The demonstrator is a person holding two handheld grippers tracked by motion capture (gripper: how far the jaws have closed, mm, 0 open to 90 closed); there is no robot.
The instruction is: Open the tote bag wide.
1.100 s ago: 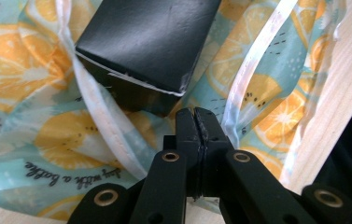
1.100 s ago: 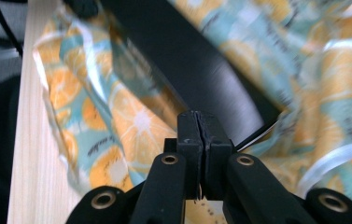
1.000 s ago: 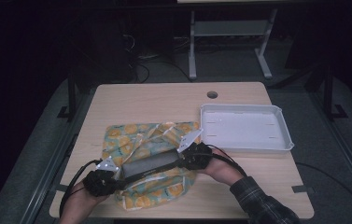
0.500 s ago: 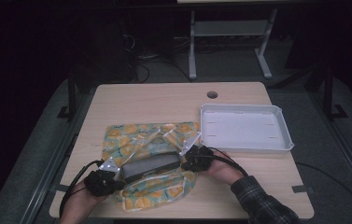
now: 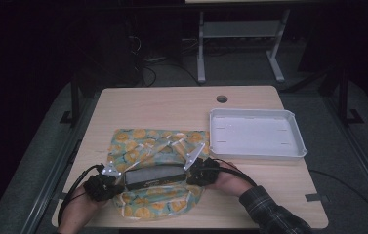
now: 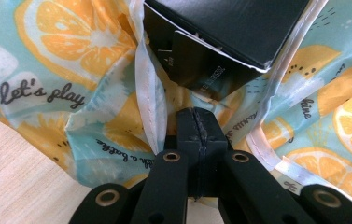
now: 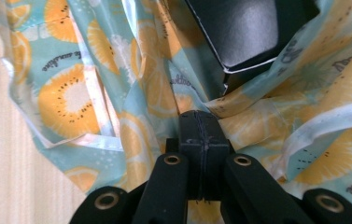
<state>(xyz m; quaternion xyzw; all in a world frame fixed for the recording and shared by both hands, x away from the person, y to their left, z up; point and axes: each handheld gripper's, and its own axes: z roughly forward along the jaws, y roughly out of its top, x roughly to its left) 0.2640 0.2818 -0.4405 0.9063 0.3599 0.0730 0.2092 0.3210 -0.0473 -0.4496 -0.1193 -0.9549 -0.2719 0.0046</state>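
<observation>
Your left tool (image 5: 104, 184) and right tool (image 5: 198, 170) each pinch the thin, crinkly orange-print bag (image 5: 142, 146) around a long matte black box (image 5: 154, 176) on the wooden counter (image 5: 172, 107).

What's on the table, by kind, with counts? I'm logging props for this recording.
Fruit-print cloth bag: 1
Black box: 1
White tray: 1
Handheld grippers, left and right, both shut on the bag: 2
Total: 5
</observation>
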